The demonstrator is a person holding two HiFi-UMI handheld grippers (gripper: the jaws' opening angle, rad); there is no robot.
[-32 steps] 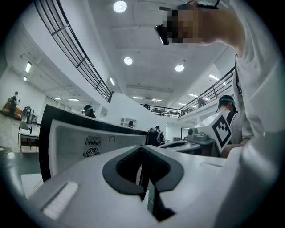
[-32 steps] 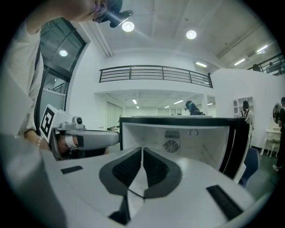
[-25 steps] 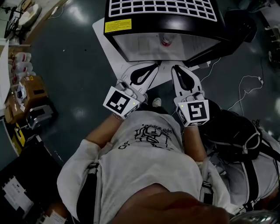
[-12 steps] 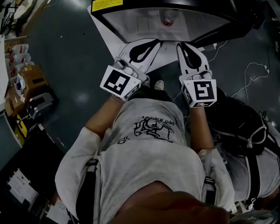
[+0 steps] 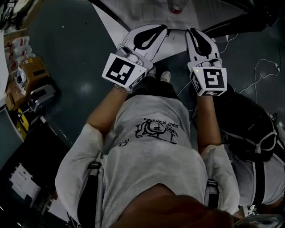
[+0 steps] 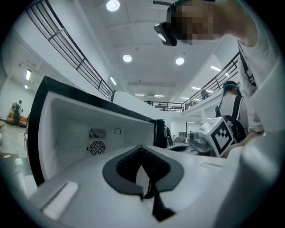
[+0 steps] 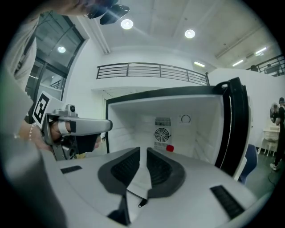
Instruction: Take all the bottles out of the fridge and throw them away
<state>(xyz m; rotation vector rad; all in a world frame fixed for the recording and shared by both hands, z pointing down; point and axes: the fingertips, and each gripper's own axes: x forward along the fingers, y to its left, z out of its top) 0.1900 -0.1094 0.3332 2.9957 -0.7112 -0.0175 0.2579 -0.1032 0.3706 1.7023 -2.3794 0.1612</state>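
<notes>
Two grippers, jaws closed on nothing: we hold left gripper (image 5: 161,29) and right gripper (image 5: 194,33) side by side before the open fridge (image 7: 133,120), one bottle (image 7: 169,148) inside.

Left claw (image 5: 164,29), right claw (image 5: 191,33) lowered; bottle (image 5: 177,5) nearer frame top.

Both forearms reach forward from the torso, elbows bent; the left gripper (image 5: 161,29) lies about level, its jaws drawn together at the tips with nothing between them; just to its right, near but apart, the right gripper (image 5: 193,32) tips slightly downward, jaws closed and empty; each marker cube (image 5: 124,72) sits behind its gripper's jaws, over the hand.
</notes>
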